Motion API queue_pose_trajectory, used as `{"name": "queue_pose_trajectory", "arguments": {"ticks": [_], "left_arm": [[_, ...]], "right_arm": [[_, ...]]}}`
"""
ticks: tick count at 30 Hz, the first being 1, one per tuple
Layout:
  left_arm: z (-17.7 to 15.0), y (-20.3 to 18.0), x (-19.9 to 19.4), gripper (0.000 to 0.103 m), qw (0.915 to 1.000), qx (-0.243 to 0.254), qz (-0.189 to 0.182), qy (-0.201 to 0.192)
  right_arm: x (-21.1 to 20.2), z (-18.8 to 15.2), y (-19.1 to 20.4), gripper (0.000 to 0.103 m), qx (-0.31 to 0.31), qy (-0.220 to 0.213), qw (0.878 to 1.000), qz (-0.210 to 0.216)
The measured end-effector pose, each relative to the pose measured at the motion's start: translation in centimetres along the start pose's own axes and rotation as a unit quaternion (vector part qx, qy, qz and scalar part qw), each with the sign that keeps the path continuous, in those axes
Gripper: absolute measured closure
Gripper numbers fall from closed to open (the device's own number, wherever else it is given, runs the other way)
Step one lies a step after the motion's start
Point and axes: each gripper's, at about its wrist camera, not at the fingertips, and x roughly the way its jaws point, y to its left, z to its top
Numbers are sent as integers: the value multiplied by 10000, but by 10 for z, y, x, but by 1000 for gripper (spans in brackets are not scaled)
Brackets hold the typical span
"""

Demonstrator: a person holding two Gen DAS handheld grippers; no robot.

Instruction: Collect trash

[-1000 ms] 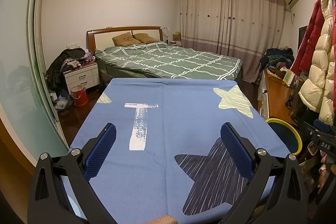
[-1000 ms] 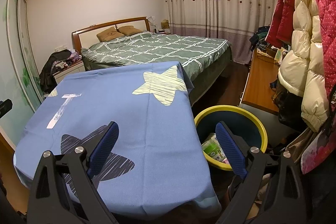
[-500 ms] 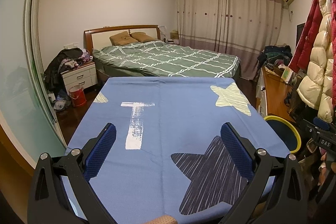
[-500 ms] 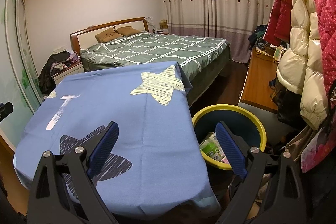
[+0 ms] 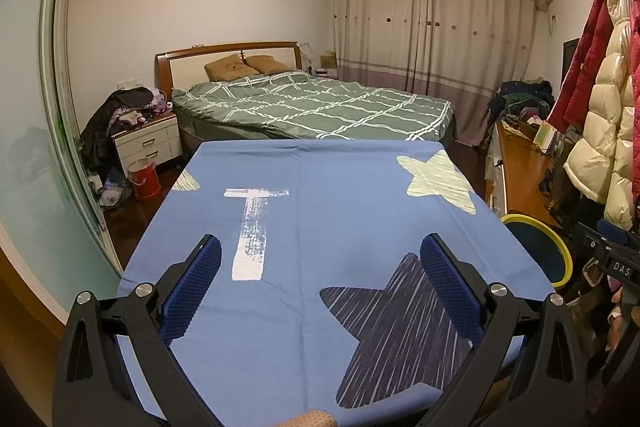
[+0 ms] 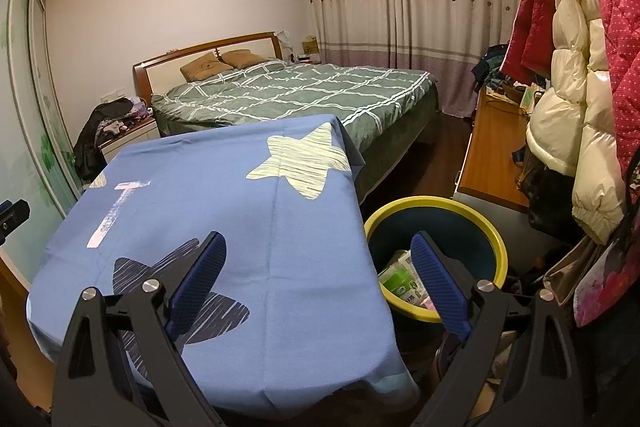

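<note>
Both grippers, left and right, hover agape and empty above the bare blue tablecloth; collected trash lies in the yellow-rimmed bin at right, so the task appears nearly finished, pending further litter.

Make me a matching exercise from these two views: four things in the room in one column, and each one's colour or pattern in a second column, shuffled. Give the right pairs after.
Things:
1. tablecloth
2. bedspread
3. bin rim
4. small bucket

Colours or patterns:
A. yellow
B. green with a white grid of lines
C. red
D. blue with stars

Pairs: 1-D, 2-B, 3-A, 4-C. The bin stands on the floor beside the table; the small bucket stands on the floor by the nightstand.
</note>
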Motion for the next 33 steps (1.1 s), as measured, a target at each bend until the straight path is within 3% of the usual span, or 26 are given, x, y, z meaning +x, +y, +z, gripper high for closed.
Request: {"name": "queue_pose_trajectory", "arguments": {"ticks": [33], "left_arm": [[-7,-8,7,5,9999,-2,-109,96]], "right_arm": [[8,-6,-1,14,34,103,9999,45]]}}
